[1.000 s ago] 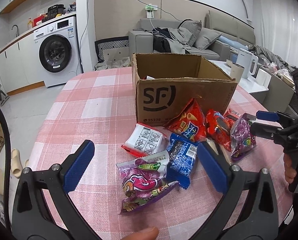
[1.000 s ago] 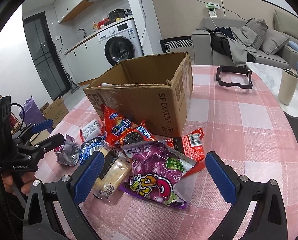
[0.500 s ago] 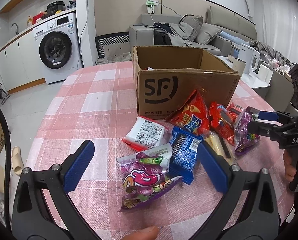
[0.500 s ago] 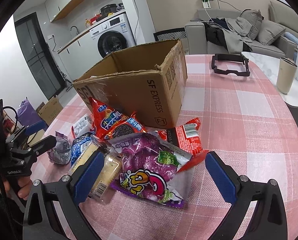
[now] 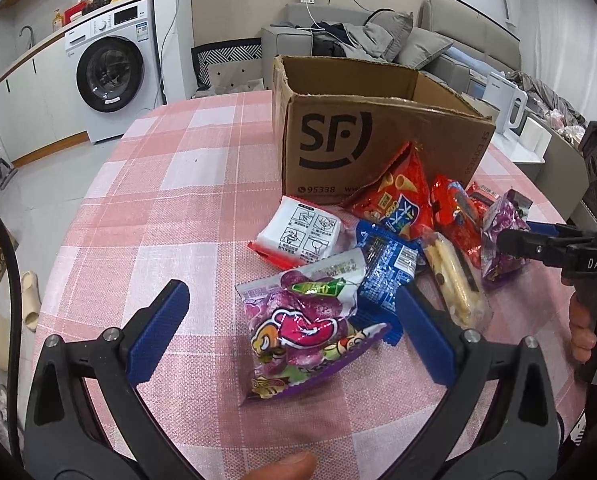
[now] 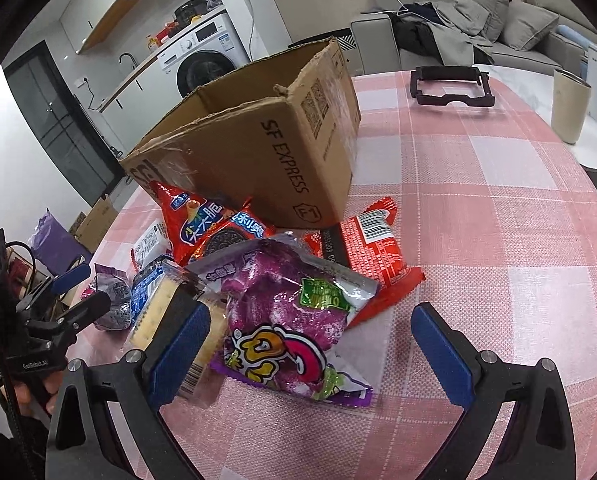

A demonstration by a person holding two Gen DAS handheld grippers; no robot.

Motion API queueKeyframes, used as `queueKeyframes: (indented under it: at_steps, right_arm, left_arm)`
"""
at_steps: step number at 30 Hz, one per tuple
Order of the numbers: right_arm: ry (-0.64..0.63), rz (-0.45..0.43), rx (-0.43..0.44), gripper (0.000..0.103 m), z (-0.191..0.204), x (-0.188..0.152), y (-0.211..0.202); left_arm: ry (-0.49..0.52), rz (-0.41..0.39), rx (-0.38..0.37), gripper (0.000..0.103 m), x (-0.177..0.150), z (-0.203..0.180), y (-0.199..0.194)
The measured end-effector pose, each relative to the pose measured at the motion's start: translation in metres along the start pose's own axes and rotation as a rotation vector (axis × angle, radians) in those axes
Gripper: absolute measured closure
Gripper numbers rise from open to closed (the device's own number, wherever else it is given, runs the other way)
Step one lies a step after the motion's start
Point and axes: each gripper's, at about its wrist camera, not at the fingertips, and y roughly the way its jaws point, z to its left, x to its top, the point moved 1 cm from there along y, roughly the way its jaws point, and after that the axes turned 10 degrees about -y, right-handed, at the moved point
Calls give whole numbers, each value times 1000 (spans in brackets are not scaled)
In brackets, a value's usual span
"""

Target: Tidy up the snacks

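Observation:
Snack packets lie in a heap in front of an open SF cardboard box on the pink checked table. My left gripper is open and straddles a purple candy bag, beside a blue packet and a white packet. My right gripper is open around a second purple candy bag. Its left finger lies over a cracker pack, with a red packet behind. Red chip bags lean on the box.
A black frame lies on the table behind the box, and a beige cup stands on a side surface to the right. The table edge curves round at the left, with a washing machine beyond. A hand grips each handle.
Both grippers have moved forward and down toward the snack heap, each closing in around its purple bag. Both stay open. The packets have not moved.

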Motion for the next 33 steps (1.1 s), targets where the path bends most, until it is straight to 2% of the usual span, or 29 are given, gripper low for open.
queueKeyframes:
  at_steps: [3, 9, 12, 17, 22, 28, 33]
  right_arm:
    - [-1, 9, -12, 1, 6, -1, 2]
    - [-4, 15, -116, 6, 19, -8, 7]
    - [-2, 12, -118, 16, 18, -7, 6]
    - [12, 9, -106, 22, 14, -8, 4]
    - [7, 9, -83, 32, 14, -8, 3]
    - [-23, 7, -68, 44, 21, -9, 3]
    - [-26, 5, -58, 46, 23, -9, 3]
  left_arm:
    - [-18, 20, 1, 1, -1, 3, 8]
    - [-45, 65, 15, 1, -5, 8, 27]
    - [-38, 80, 11, 1, -5, 8, 34]
    - [-26, 99, -11, 4, -6, 7, 40]
    - [-20, 109, -35, 6, -7, 7, 44]
    - [-35, 126, -85, 18, -6, 10, 48]
    - [-23, 122, -98, 29, -8, 8, 47]
